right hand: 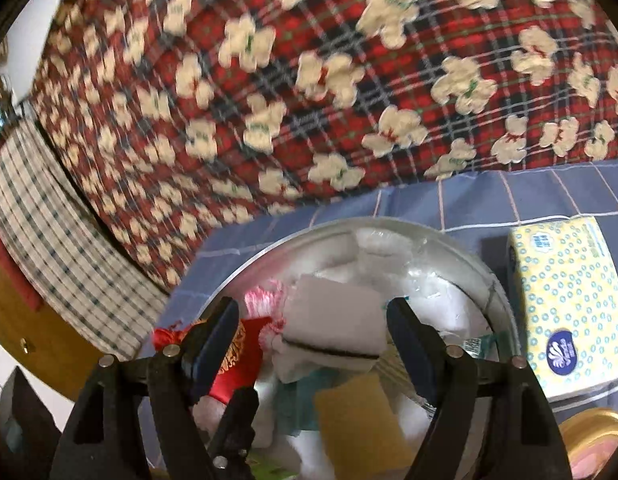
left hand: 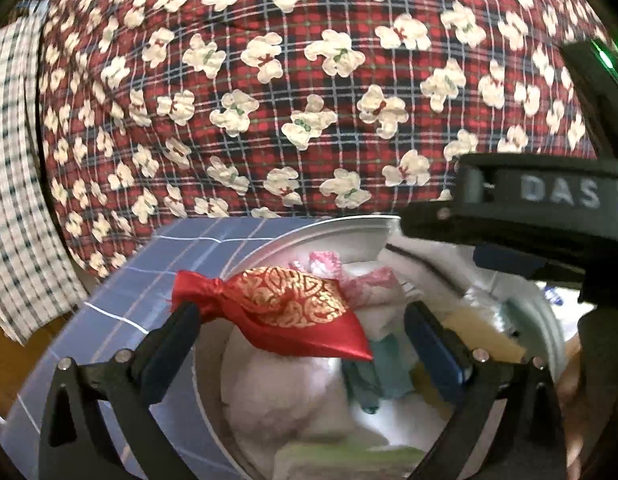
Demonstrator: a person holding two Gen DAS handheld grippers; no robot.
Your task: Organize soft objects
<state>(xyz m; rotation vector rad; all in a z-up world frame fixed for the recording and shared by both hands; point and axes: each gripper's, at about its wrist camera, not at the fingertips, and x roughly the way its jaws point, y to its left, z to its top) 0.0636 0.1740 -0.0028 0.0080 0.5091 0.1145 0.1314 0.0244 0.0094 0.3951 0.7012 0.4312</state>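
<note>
A round metal basin (left hand: 329,227) sits on a blue checked sheet and holds several soft things: a red satin pouch with gold print (left hand: 285,304), white plush, a pink frilly piece and a yellow sponge (right hand: 361,420). My left gripper (left hand: 301,320) is open above the basin, its fingers either side of the red pouch, which lies over the rim. My right gripper (right hand: 309,320) is open above the same basin (right hand: 389,224), its fingers either side of a white folded cloth with a dark stripe (right hand: 333,328). The right gripper's black body (left hand: 541,208) crosses the left wrist view.
A large red plaid cushion with cream bears (left hand: 309,80) fills the back. A checked cloth (left hand: 17,200) hangs at the left. A yellow dotted tissue pack (right hand: 569,304) lies right of the basin. A gold lid (right hand: 597,436) is at the lower right.
</note>
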